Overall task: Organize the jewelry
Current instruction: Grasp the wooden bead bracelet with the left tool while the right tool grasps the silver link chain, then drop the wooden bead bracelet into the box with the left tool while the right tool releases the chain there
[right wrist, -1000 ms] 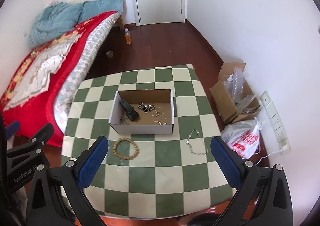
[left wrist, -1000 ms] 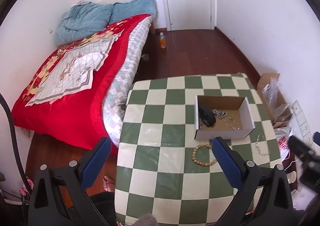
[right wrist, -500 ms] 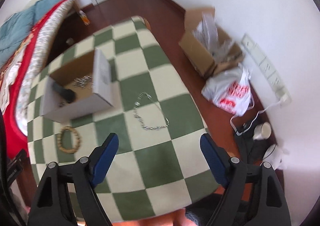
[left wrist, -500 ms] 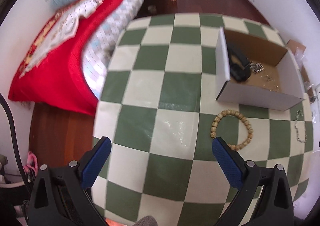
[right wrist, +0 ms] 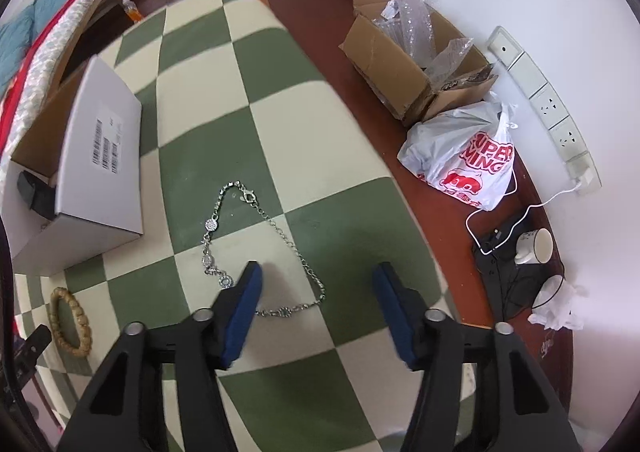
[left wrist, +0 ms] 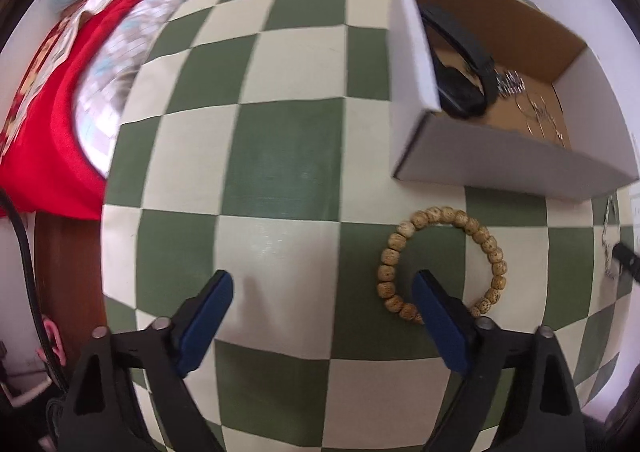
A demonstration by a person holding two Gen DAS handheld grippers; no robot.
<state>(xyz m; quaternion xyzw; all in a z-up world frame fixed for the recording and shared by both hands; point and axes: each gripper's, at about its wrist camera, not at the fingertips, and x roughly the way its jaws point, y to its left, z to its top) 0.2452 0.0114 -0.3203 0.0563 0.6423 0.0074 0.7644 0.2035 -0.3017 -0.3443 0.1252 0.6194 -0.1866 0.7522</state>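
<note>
So we're at the reach-in stage of tidying the jewelry, nothing picked up yet. Starting on the left: the left gripper [left wrist: 322, 294] is pointed down at the checkered surface [left wrist: 280, 171], fingers apart and closing in, but there's only bare cloth between them. Its right finger [left wrist: 434, 316] sits inside the ring of the wooden bead bracelet [left wrist: 442, 264], overlapping the near side of the loop; can't tell if it's actually touching. The bracelet lies just near of the open cardboard box [left wrist: 500, 167], which already has a black item and some small metal bits in it.

Moving right, the silver chain bracelet [right wrist: 260, 248] is sprawled on the surface to the right of the box. The right gripper [right wrist: 316, 292] hovers over its near end, fingers apart and closing, with part of the chain lying between them, not pinched yet.

My guess for next: each gripper has to drop the last bit and close on its piece, left one probably needs to shift right so the beads are actually between the fingers, then lift both into the box
</note>
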